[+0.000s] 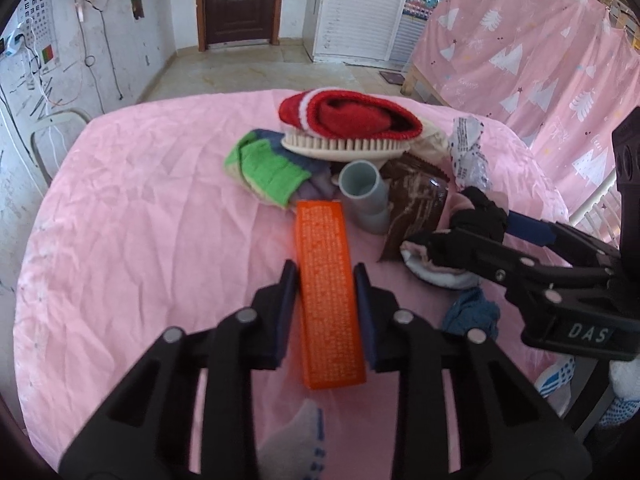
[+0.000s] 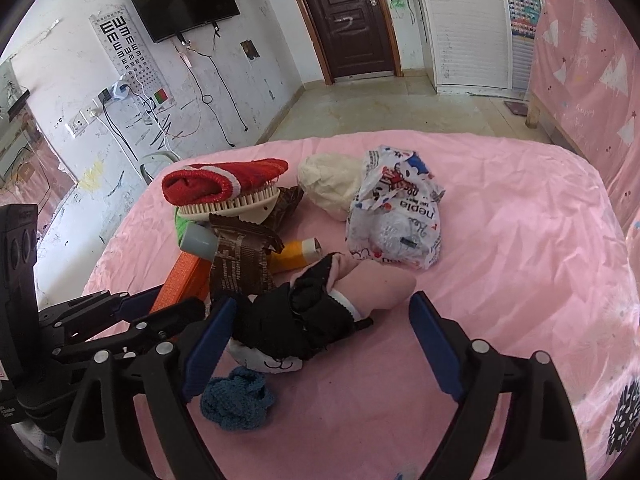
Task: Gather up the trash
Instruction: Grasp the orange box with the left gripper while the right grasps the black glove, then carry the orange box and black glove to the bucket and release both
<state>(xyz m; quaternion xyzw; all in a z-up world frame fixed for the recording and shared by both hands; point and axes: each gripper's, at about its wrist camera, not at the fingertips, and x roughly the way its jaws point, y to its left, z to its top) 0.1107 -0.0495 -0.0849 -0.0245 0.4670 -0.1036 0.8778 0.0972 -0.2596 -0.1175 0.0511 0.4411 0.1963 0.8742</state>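
Left wrist: orange box foot behind tool.

A wrinkled matt pink cloth covers the table. The orange cardboard box looks matt with fine white print. The grey plastic pipe elbow is smooth; the brown foil wrapper is glossy and creased. The red knitted sock looks fuzzy, the crumpled printed plastic bag shiny.

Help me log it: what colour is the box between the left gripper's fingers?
Orange box; clearest in left wrist view.
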